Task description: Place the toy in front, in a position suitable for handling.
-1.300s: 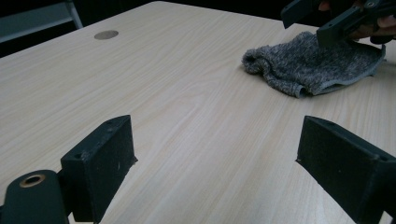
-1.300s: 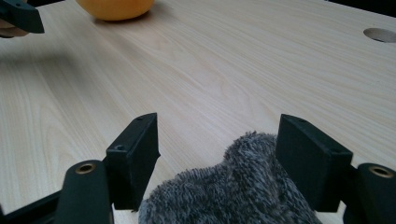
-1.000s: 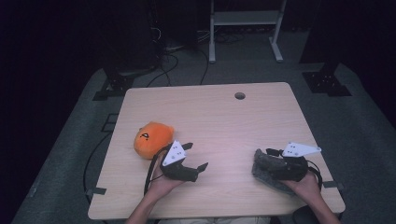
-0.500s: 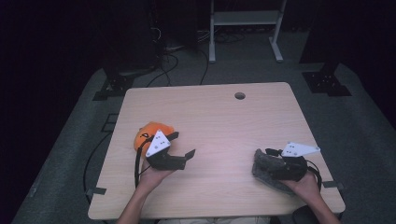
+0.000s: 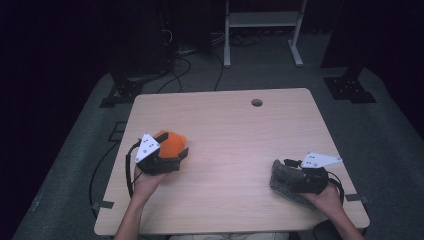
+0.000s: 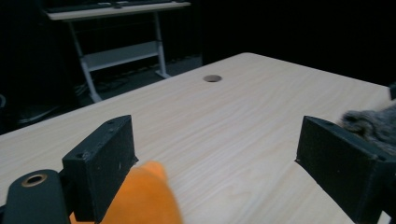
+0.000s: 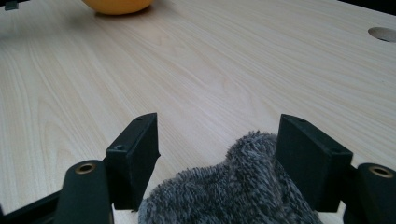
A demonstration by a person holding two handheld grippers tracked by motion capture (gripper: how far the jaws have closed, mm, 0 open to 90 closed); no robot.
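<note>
- Bench (image 5: 235,130): pale wood top with a round cable hole (image 5: 257,102) near the far edge. It carries two soft toys, well apart, one at each near corner region.
- Grey toy (image 5: 286,179): a fuzzy grey plush at the near right of the bench. In the right gripper view the grey toy (image 7: 233,191) lies between the jaws, nearer the right-hand one. No squeeze is visible in its pile.
- Orange toy (image 5: 170,142): a rounded orange plush at the near left of the bench. In the left gripper view its edge (image 6: 144,198) sits low, just beside the left-hand jaw, with most of the gap free.
- Right tongs (image 5: 295,176): jaws spread, straddling the grey toy. Judgement: positioned for a grip, grip not yet made.
- Left tongs (image 5: 175,154): jaws spread wide, placed over the near side of the orange toy. Judgement: approach under way, toy off-centre in the gap.
- Progress, as a judgement: both toys rest on the bench, neither lifted. Each pair of tongs has reached its toy. Remaining steps: centre the left tongs on the orange toy, close both pairs, then lift or move the toys. Where the toys are to go cannot be told.
</note>
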